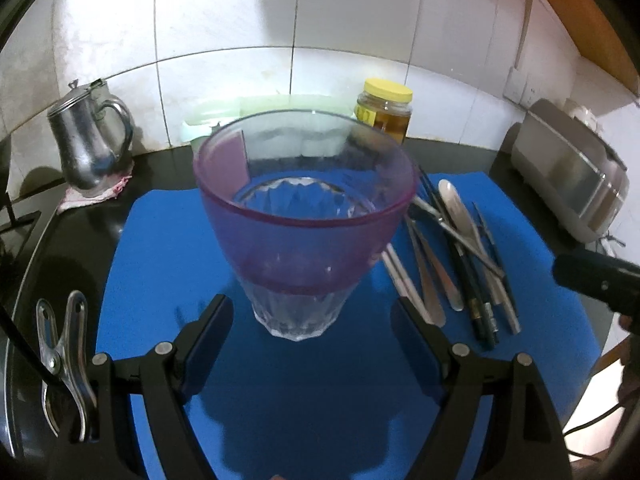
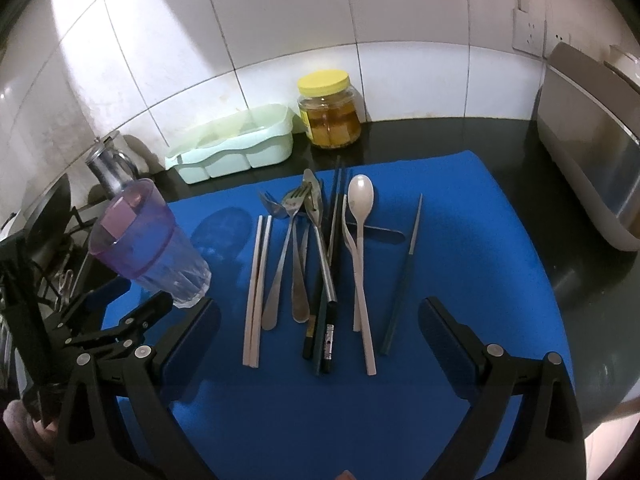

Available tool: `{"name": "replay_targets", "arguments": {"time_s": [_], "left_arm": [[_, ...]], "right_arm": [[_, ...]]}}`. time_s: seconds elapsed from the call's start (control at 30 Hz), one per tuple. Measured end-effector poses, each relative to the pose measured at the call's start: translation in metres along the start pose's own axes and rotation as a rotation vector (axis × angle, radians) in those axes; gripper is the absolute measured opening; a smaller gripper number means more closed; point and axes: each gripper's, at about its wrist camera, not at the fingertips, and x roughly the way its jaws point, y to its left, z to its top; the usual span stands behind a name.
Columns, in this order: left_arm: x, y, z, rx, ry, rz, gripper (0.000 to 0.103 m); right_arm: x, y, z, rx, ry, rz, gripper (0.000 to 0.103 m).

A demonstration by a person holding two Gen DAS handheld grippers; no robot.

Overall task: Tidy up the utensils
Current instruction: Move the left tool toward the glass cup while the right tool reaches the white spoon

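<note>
A purple-and-clear plastic cup [image 1: 304,220] stands on the blue mat [image 1: 280,400], just ahead of my open left gripper [image 1: 314,320], whose fingers flank its base without touching. In the right wrist view the cup [image 2: 148,240] looks tilted, near the left gripper's fingers [image 2: 152,308]. Several utensils lie in a loose pile on the mat: pale chopsticks [image 2: 256,292], metal forks [image 2: 290,216], dark chopsticks [image 2: 324,320], a white spoon [image 2: 360,216] and a single dark chopstick [image 2: 404,276]. My right gripper [image 2: 320,340] is open and empty, above the utensils' near ends.
A pale green divided utensil box [image 2: 236,144] and a yellow-lidded jar [image 2: 330,112] stand by the tiled wall. A steel jug [image 1: 92,148] is at the left, a grey appliance [image 2: 592,140] at the right. The right gripper's body [image 1: 596,280] shows at the right edge.
</note>
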Motion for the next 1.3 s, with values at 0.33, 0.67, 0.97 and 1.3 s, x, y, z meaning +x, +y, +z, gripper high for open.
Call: {"name": "replay_targets", "arguments": {"time_s": [0.33,0.67,0.97,1.3], "left_arm": [[0.020,0.001,-0.004,0.101,-0.088,0.027,0.083],[0.034,0.007,-0.004,0.081,-0.063,-0.017,0.075],[0.035,0.011,-0.003,0.072,-0.056,-0.035,0.075],[0.035,0.011,-0.003,0.069,-0.054,-0.040,0.075]], "right_arm": [[0.019,-0.016,0.007,0.007,0.042,-0.051,0.094],[0.049,-0.047,0.034,0.080,0.155,-0.010,0.077],[0.087,-0.067,0.073,0.173,0.233,0.067,0.072],[0.150,-0.096,0.111,0.270,0.316,0.141,0.071]]}}
